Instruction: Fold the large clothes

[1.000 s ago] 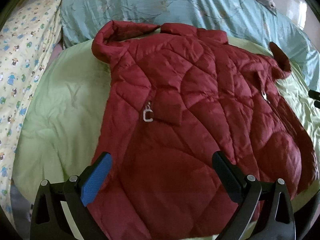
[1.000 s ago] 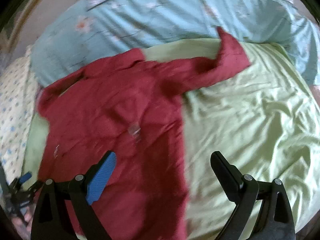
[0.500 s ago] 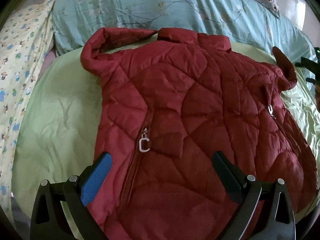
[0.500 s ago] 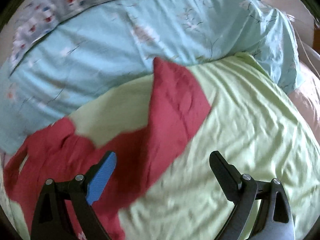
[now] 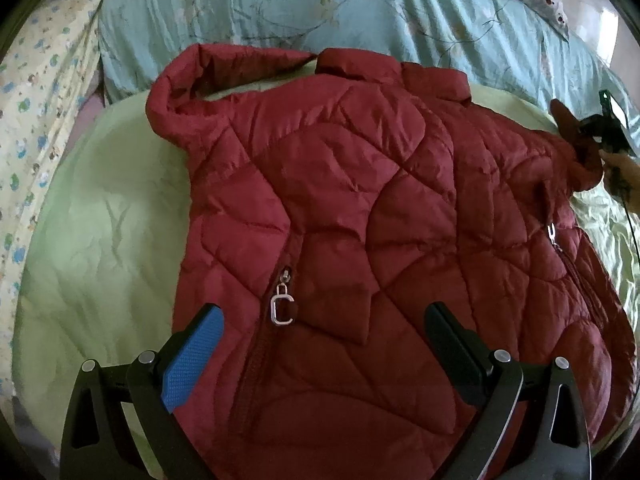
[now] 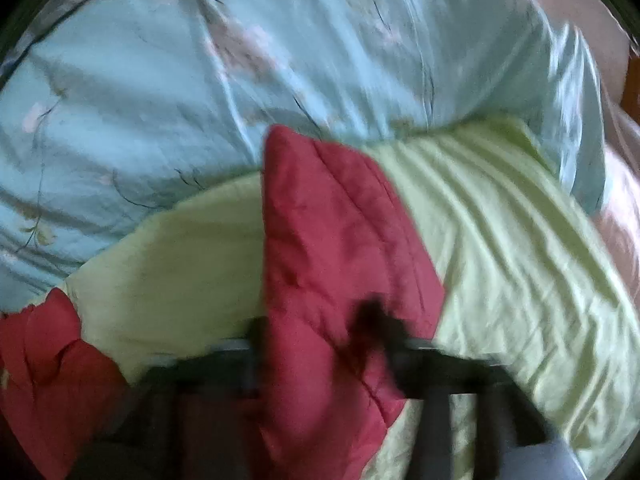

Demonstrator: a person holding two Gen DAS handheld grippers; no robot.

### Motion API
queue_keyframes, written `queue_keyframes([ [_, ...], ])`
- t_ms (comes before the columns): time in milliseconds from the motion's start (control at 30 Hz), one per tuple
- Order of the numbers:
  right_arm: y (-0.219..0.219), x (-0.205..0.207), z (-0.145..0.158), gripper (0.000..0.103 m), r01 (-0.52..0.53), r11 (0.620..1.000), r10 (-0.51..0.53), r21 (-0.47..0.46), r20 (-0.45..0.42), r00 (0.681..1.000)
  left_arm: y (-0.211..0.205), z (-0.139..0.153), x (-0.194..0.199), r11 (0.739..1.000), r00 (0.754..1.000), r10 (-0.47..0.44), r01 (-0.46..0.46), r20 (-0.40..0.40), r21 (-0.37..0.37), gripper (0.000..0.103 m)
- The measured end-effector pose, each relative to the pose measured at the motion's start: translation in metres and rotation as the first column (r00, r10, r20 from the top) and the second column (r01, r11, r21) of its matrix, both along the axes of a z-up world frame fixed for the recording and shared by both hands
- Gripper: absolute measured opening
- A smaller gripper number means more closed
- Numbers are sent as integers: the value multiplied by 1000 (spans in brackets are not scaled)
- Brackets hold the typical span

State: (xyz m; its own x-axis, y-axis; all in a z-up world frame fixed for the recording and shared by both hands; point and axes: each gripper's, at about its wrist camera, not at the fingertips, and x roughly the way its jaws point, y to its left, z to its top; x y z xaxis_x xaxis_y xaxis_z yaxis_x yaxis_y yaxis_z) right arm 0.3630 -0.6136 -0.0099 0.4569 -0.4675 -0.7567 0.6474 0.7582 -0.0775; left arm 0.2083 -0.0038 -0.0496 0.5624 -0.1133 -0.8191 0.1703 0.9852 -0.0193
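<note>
**Ana:** Right wrist view is blurred, but the right gripper (image 6: 320, 344) looks different from half a second back. Then its fingers stood wide apart over the green sheet (image 6: 520, 260); now they are closing with the red sleeve (image 6: 336, 232) between them.

**Ben:** Do the pads press on it yet?

**Ana:** Too smeared to say for sure. The dark fingers sit tight against the cloth on both sides, so it reads as a grip on the sleeve near its cuff end.

**Ben:** And the left gripper (image 5: 320, 344)?

**Ana:** Wide open, holding nothing. It hangs over the lower front of the jacket (image 5: 340, 200), with the zip pull (image 5: 282, 305) just ahead of its fingers. It has crept closer over the last second; the jacket fills more of its view.

**Ben:** Where does the jacket lie?

**Ana:** Flat on the green sheet, collar toward the blue quilt (image 5: 280, 4), right sleeve stretched outward.

**Ben:** So the fold can start.

**Ana:** Likely. With the sleeve caught, bringing it across the body seems the step in hand.
</note>
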Motion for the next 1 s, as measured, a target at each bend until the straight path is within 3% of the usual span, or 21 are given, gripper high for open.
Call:
queue_keyframes([
  [100,6,-11,3,13,-20,1000,19,19,46,999,3,-3,3,1000,1000,13,-13,7,-10,102],
  [233,39,-25,12,12,-143,989,137,44,108,985,3,-7,6,999,999,44,-44,21,6,102],
  [400,93,-32,19,12,-294,953,279,72,165,946,11,-5,7,996,998,54,-55,-11,-63,102],
  [500,130,-40,22,12,-386,917,356,103,228,906,16,-3,7,995,998,58,-59,-14,-76,102],
  [633,188,-45,22,12,-527,839,470,138,306,828,20,-1,7,992,998,34,-38,-44,-116,101],
  [733,237,-48,12,12,-636,754,562,162,341,753,27,2,8,987,998,19,-27,-55,-159,101],
  [833,281,-48,-4,12,-719,679,658,144,313,685,33,5,8,988,999,23,-29,-40,-150,100],
  [867,297,-47,-15,12,-755,639,697,150,303,650,36,7,9,988,999,21,-26,-35,-151,100],
  [1000,337,-47,-50,18,-823,544,792,161,226,567,46,14,9,984,1000,6,-10,-21,-179,100],
])
